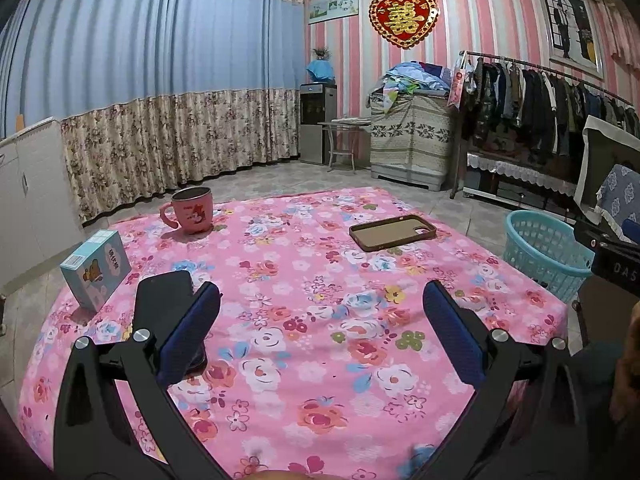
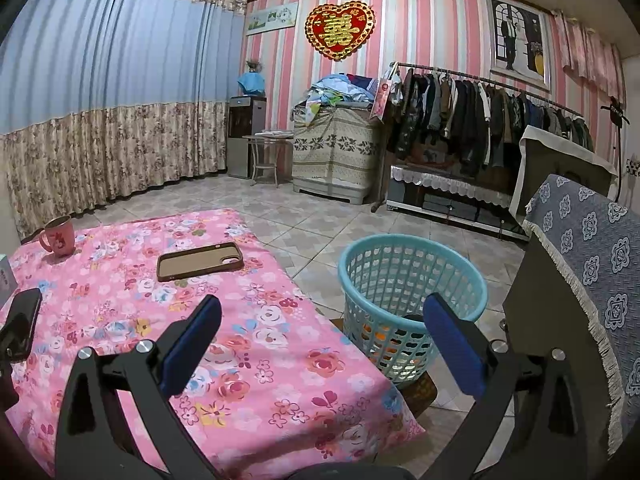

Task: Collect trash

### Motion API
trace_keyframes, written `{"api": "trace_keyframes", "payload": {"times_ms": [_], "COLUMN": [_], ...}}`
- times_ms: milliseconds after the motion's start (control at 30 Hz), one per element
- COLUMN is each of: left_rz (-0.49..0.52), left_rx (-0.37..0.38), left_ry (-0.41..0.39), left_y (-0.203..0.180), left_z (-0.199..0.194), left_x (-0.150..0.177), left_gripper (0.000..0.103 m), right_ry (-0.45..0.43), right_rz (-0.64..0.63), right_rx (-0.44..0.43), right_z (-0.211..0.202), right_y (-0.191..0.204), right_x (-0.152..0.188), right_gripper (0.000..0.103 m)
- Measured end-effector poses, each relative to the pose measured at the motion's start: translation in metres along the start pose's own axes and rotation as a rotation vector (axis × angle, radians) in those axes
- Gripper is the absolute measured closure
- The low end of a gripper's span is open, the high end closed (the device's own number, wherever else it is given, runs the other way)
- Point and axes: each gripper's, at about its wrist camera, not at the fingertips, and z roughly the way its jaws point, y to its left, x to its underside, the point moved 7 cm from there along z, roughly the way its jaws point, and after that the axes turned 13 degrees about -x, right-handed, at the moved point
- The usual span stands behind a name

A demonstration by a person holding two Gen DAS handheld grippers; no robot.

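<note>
My left gripper (image 1: 320,296) hovers open above the pink floral tablecloth (image 1: 320,240), with nothing between its blue pads. On the cloth lie a light blue carton (image 1: 96,272), a pink mug (image 1: 188,212), a black phone (image 1: 164,300) partly behind my left finger, and a brown phone case (image 1: 392,232). My right gripper (image 2: 322,308) is open too and holds nothing, hanging over the table's right edge beside the teal basket (image 2: 360,304). Something orange (image 2: 380,334) shows through the basket's wall. The basket (image 1: 536,256) stands off the table's right side.
A chair with a blue-grey patterned cover (image 2: 580,248) stands close on the right of the basket. A clothes rack (image 2: 480,120), a covered cabinet (image 2: 336,152) and a small side table (image 2: 268,152) line the far wall across tiled floor. White cabinets (image 1: 28,184) stand left.
</note>
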Motion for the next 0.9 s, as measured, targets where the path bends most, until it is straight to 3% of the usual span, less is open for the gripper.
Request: {"api": "trace_keyframes", "payload": {"times_ms": [900], "left_rz": [0.002], "left_rx": [0.003], "left_ry": [0.003], "left_y": [0.0021], "left_z": [-0.0009], "left_x": [0.0013], "left_gripper": [0.005], "right_ry": [-0.002], "right_rz": [0.001], "right_rx": [0.0], "right_z": [-0.0006], "right_y": [0.0007], "right_x": [-0.0001], "right_gripper": [0.004]}}
